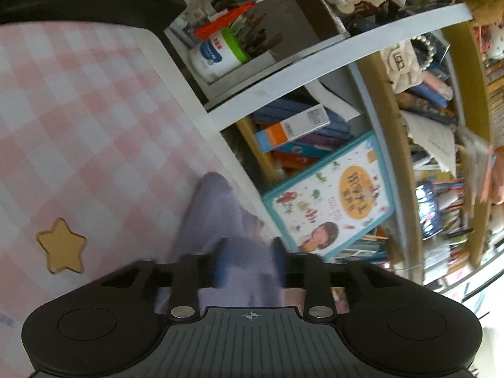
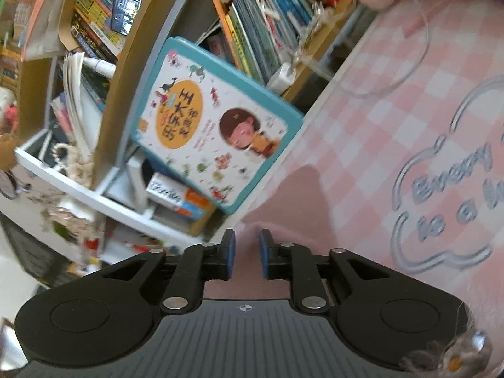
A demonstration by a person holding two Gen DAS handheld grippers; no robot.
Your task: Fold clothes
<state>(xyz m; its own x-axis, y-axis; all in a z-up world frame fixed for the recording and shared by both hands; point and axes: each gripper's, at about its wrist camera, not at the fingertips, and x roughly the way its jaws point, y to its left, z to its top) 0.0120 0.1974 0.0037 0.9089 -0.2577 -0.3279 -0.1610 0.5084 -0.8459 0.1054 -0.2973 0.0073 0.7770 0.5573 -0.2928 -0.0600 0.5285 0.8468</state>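
Observation:
In the left wrist view a lavender-grey garment (image 1: pixel 214 208) lies in a soft ridge on the pink checked tablecloth (image 1: pixel 78 110), near the table's far edge. It runs back between the blue pads of my left gripper (image 1: pixel 250 260), which stand apart with the cloth loose in the gap. In the right wrist view a pink garment (image 2: pixel 293 198) lies on the same checked cloth (image 2: pixel 393 110) and passes under my right gripper (image 2: pixel 247 252). Its jaws are open, with a clear gap and fabric showing behind. Motion blur hides whether the two views show one garment.
A cluttered bookshelf (image 1: pixel 283 72) stands just beyond the table edge, with a teal picture book (image 2: pixel 214 126) leaning against it. A wooden star (image 1: pixel 61 245) lies on the tablecloth at the left. A thin clear cable (image 2: pixel 422 47) loops over the table at the right.

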